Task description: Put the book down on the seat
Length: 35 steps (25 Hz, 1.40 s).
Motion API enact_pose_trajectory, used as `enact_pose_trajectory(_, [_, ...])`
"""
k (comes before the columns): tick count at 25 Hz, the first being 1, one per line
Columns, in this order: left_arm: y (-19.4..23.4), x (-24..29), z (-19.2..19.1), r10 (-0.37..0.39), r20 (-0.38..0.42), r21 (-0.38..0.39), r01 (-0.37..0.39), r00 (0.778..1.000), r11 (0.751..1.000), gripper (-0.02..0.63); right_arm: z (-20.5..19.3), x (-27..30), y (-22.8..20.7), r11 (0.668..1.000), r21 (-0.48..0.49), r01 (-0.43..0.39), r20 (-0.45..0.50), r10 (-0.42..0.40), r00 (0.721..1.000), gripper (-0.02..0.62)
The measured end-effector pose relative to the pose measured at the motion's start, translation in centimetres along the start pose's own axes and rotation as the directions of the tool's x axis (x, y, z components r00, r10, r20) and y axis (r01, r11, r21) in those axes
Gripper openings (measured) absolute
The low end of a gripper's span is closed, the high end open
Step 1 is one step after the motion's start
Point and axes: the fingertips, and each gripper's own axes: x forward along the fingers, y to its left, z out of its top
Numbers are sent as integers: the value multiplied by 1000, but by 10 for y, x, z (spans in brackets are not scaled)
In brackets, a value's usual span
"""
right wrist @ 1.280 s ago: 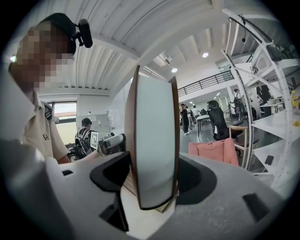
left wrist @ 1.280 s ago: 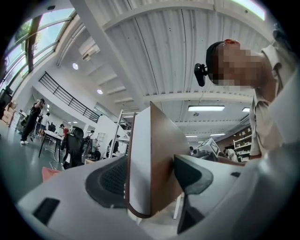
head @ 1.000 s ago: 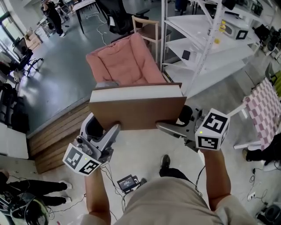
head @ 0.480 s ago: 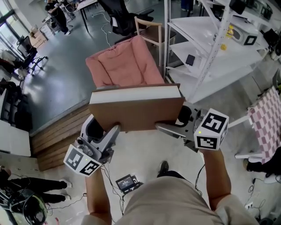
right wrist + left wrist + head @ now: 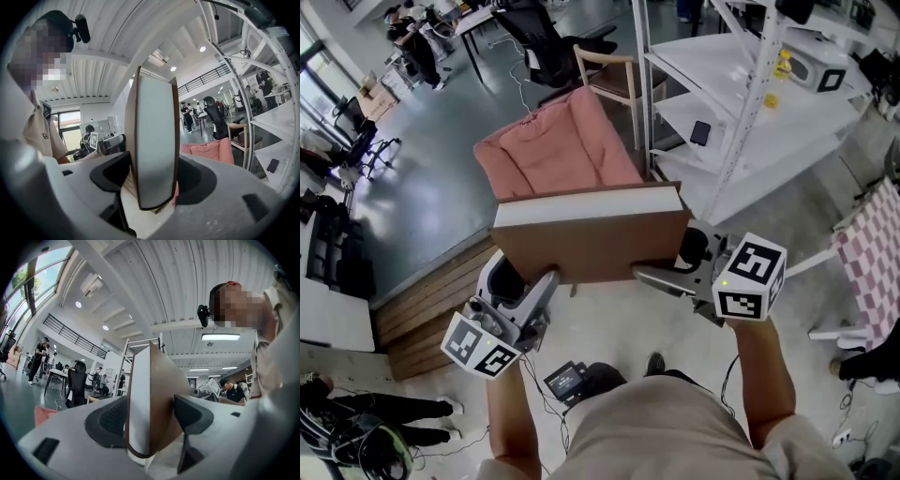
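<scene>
A thick brown-covered book [image 5: 591, 236] with white page edges is held level in the air by both grippers. My left gripper [image 5: 528, 281] is shut on its near left edge; the book [image 5: 150, 399] stands between its dark pads [image 5: 190, 414]. My right gripper [image 5: 661, 267] is shut on the near right edge, the book [image 5: 153, 140] filling the gap between the jaws. Beyond the book sits the pink cushioned seat [image 5: 553, 150], which shows behind the book in the right gripper view as the seat [image 5: 211, 150].
A wooden chair [image 5: 614, 75] stands behind the seat. White metal shelving [image 5: 741, 103] rises to the right. A wooden platform edge [image 5: 422, 300] lies at left. A small black device with cables [image 5: 567, 380] lies on the floor by my feet. People and office chairs are far back left.
The view has shifted slightly; the pink seat sits a little further left and up in view. The book and both grippers hold the same grip.
</scene>
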Motion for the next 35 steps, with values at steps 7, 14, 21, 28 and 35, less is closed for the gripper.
enact_pose_trajectory(7, [38,39,-12,-71,-1,-28,71,997,997,296,4,15,-42,997,30,76,2,-76,997,284])
enact_pose_trajectory(14, [99,92,-12,-223,23,-68,224,975,972,296,22,43,-90,970,66,234,14,-236,972,284])
enact_pose_trajectory(21, [170,134,-11,-316,16,-102,316,949,943,296,43,89,-140,939,102,330,15,-333,943,284])
enact_pose_trajectory(28, [199,150,-19,-354,8,-117,353,935,928,296,45,108,-162,924,108,368,14,-371,928,284])
enact_pose_trajectory(35, [226,159,-22,-376,7,-130,373,927,919,296,50,129,-177,913,111,393,10,-396,918,285])
